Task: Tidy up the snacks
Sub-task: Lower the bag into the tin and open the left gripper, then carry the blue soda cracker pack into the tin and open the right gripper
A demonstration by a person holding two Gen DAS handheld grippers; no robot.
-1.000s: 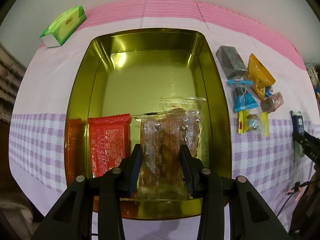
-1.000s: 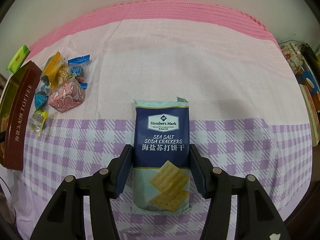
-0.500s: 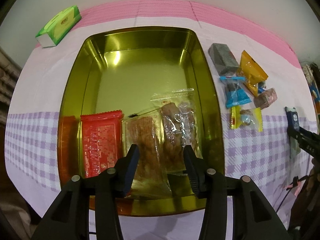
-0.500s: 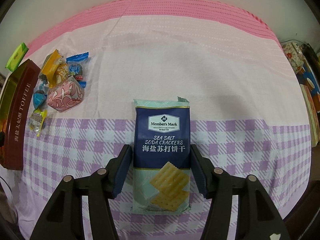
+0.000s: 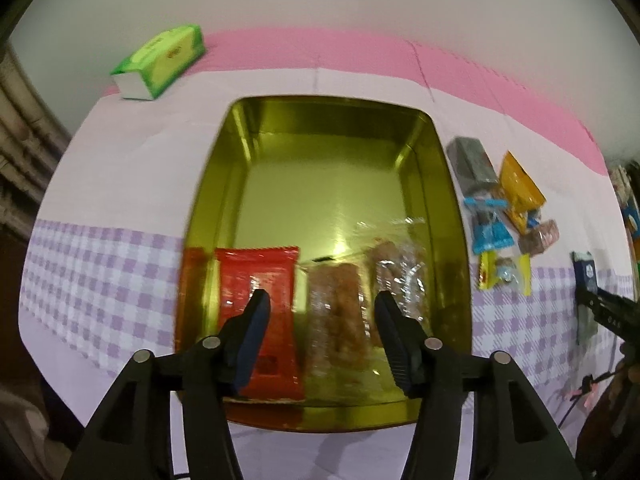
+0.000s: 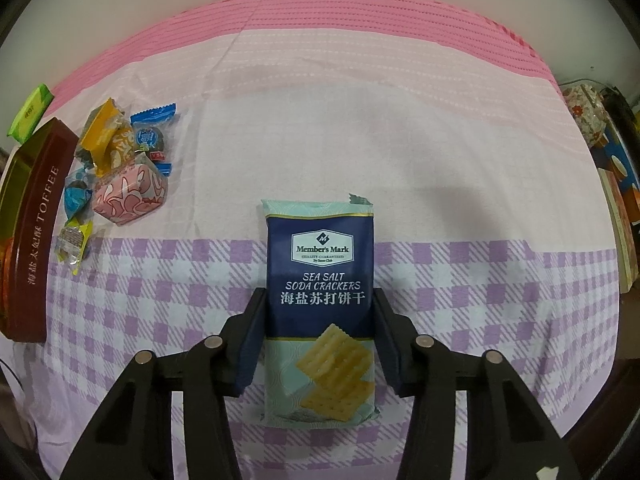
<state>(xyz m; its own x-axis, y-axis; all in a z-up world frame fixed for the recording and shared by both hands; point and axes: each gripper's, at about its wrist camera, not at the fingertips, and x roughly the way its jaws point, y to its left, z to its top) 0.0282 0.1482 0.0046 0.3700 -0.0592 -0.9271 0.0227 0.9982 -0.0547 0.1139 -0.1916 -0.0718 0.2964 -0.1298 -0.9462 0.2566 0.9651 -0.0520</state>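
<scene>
A gold tin point(image 5: 448, 208) holds a red packet point(image 5: 260, 280) and two clear packets of brown snacks point(image 5: 340, 300) at its near end. My left gripper point(image 5: 322, 312) is open and empty, raised above the tin's near end. My right gripper point(image 6: 320, 304) is shut on a blue Member's Mark soda cracker pack point(image 6: 320, 272) that rests on the checked cloth. The tin's brown TOFFEE side point(image 6: 36, 232) shows at the left of the right wrist view.
Several small wrapped snacks point(image 5: 504, 208) lie right of the tin; they also show in the right wrist view point(image 6: 116, 176). A green tissue pack point(image 5: 160, 62) sits at the far left. Boxes point(image 6: 616, 184) stand past the table's right edge.
My left gripper let go of the clear snack packet, which now lies in the tin, then opened and pulled back and up. The right gripper and cracker pack stayed put.
</scene>
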